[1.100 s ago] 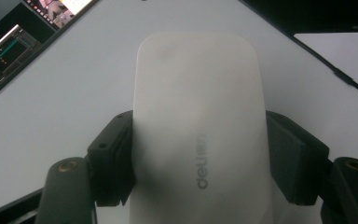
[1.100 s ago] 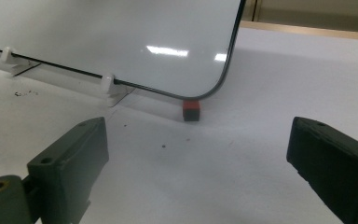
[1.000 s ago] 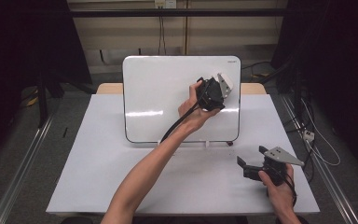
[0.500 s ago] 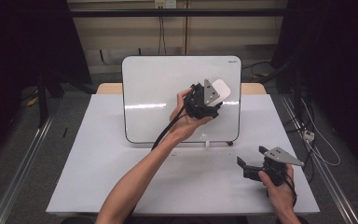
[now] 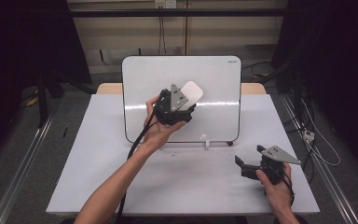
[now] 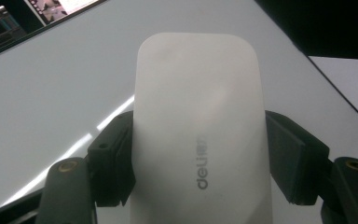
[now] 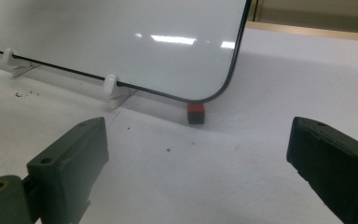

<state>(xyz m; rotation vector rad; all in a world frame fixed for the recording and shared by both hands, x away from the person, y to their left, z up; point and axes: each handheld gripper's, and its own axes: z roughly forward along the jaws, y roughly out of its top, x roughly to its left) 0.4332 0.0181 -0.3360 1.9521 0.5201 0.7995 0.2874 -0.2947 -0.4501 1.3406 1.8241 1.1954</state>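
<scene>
My left gripper (image 5: pixel 182 106) pinching eraser (image 6: pixel 198 135), pressed on whiteboard (image 5: pixel 214 74) at frame centre. Board looks clean; wiping near done. Right gripper (image 5: pixel 254 164) lower right, jaws spread, idle.

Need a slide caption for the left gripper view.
Left gripper shut on a white rounded plastic eraser, held against the glossy whiteboard.

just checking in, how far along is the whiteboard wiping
Done: the whiteboard looks clean where visible, with no marks showing. In hand: the left claw is shut on the white eraser, held against the board's upper middle. The right claw rests open on the table, holding nothing. Left: probably finishing the pass and setting the eraser down.
</scene>
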